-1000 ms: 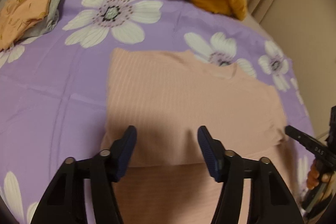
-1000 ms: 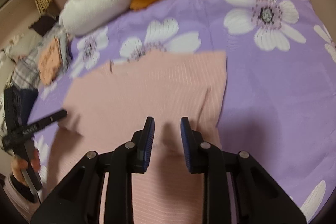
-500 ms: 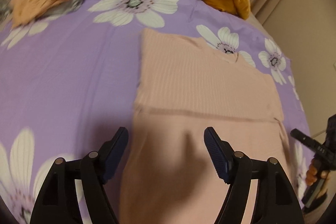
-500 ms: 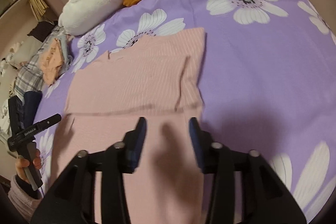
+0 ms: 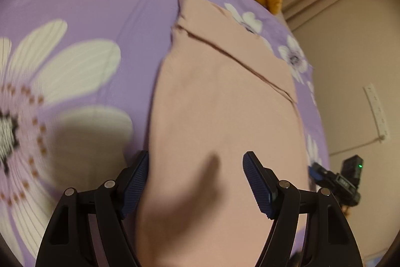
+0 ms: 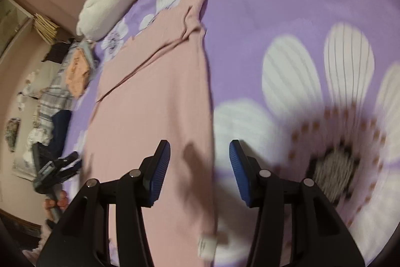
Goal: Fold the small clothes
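Observation:
A pink ribbed top (image 5: 225, 104) lies flat on the purple flowered sheet (image 5: 87, 4), its upper part folded down across the body. My left gripper (image 5: 195, 157) hovers open over the top's lower left edge, one pad off the cloth over the sheet, nothing between its pads. My right gripper (image 6: 199, 143) straddles the right side edge of the top (image 6: 155, 91) near the hem. Its jaws are opening and the pads do not press on the cloth. A white tag (image 6: 207, 245) sticks out at the hem.
A white and orange plush toy (image 6: 107, 4) lies at the head of the bed. Orange and plaid clothes (image 6: 75, 71) are piled at the sheet's (image 6: 275, 16) far left. A hand (image 6: 55, 204) grips the other tool's handle. A beige wall (image 5: 350, 66) bounds the bed.
Both grippers have drawn back from the folded upper part toward the hem and come lower. The right jaws have widened a good deal, the left a little. The fold stays in place.

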{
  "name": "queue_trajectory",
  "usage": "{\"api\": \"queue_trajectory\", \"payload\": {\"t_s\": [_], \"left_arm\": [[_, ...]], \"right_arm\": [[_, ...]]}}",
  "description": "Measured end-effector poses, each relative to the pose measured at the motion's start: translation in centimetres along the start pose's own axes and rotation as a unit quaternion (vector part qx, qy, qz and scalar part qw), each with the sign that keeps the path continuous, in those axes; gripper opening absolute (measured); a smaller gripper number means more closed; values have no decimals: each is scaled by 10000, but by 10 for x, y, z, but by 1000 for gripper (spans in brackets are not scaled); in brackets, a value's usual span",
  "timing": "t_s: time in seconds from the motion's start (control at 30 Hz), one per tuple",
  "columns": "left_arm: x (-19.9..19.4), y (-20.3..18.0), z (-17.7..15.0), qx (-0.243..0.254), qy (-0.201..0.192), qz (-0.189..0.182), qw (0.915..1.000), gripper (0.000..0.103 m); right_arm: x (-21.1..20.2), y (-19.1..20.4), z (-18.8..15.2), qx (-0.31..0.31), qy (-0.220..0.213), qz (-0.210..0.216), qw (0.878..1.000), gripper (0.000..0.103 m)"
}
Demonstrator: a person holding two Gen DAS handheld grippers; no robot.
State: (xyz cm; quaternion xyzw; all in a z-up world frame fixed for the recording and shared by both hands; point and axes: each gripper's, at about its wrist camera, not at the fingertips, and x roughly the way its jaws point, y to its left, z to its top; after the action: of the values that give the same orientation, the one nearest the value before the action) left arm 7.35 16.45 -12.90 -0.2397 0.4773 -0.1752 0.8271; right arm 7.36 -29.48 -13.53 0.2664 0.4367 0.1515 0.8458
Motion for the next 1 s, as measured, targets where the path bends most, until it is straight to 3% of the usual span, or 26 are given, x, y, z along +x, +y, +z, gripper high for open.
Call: {"api": "queue_trajectory", "payload": {"t_s": [0.37, 0.57, 0.7, 0.87, 1.0], "left_arm": [[-14, 9, -56, -404, 259, -947, 9944, 74], [-15, 12, -63, -555, 246, -1173, 9912, 74], [-11, 13, -58, -595, 230, -1114, 9917, 74], [-5, 13, -52, -563, 182, -883, 9943, 52], [5, 14, -45, -543, 235, -540, 9968, 19]], "right_arm": [[-21, -10, -66, 506, 342, 1060, 9925, 49], [-25, -8, -86, 528, 445, 1269, 9895, 49], [-21, -4, -86, 477, 469, 1255, 9898, 49], [-12, 0, -79, 417, 418, 1206, 9909, 42], [-3, 3, -73, 375, 401, 1072, 9927, 30]]}}
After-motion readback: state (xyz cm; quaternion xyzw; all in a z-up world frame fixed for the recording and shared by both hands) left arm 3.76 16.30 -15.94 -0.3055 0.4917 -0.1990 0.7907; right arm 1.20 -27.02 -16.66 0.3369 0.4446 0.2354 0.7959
